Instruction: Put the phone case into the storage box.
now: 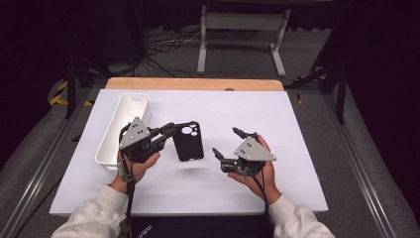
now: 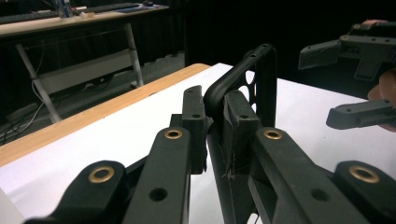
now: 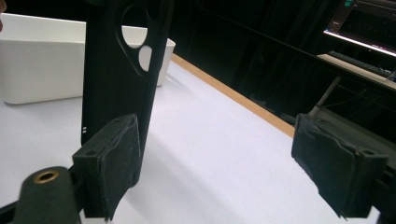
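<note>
Two hands, two tools, one black phone case over a white tabletop.
High view: left tool [image 1: 168,133] pinches the phone case [image 1: 188,142] at its upper left corner, just right of one white bin [image 1: 122,127]; right tool [image 1: 225,142] gapes wide, empty, over the tabletop [image 1: 277,119]. Left gripper view: jaws closed on the case's rim. Right gripper view: pads far apart, case upright beside the left one. No readable writing.
</note>
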Demonstrator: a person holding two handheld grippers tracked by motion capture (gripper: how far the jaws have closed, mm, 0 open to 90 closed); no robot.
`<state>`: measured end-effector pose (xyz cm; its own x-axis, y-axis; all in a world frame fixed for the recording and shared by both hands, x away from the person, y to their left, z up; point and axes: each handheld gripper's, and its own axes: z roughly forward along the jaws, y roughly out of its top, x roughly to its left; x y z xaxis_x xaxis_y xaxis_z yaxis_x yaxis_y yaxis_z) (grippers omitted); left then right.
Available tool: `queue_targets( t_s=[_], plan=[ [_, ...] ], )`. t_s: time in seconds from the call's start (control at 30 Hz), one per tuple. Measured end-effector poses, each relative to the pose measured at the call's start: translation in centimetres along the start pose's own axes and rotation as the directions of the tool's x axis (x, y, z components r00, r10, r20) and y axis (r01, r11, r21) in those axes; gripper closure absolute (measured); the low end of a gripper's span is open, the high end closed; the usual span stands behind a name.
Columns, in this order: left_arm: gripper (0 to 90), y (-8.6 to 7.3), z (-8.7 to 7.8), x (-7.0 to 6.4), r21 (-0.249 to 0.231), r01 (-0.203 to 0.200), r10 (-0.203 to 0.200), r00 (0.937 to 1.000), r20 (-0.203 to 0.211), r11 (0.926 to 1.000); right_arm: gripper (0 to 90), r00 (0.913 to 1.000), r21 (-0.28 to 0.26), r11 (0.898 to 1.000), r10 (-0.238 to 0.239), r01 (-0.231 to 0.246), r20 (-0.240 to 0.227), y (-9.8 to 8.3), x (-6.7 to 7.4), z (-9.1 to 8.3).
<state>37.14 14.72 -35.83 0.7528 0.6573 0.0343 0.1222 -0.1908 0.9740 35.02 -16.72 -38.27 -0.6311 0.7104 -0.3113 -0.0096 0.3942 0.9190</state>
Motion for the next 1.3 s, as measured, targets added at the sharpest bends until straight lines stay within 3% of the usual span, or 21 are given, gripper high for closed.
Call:
queue_targets(
  t_s=[1.0,1.3],
  plan=[
    [81.2,0.2,-0.4,0.4,0.001,-0.023,0.023,0.9997,-0.008,0.9997,16.3,0.9988,0.044,0.999,-0.022,0.020,0.044,-2.9,-1.3,-3.0],
    [81.3,0.3,-0.6,0.6,0.010,-0.031,0.031,0.9995,-0.008,0.9995,16.3,0.9991,0.060,0.998,-0.023,0.021,0.037,-3.7,-1.3,-3.6]
  ],
)
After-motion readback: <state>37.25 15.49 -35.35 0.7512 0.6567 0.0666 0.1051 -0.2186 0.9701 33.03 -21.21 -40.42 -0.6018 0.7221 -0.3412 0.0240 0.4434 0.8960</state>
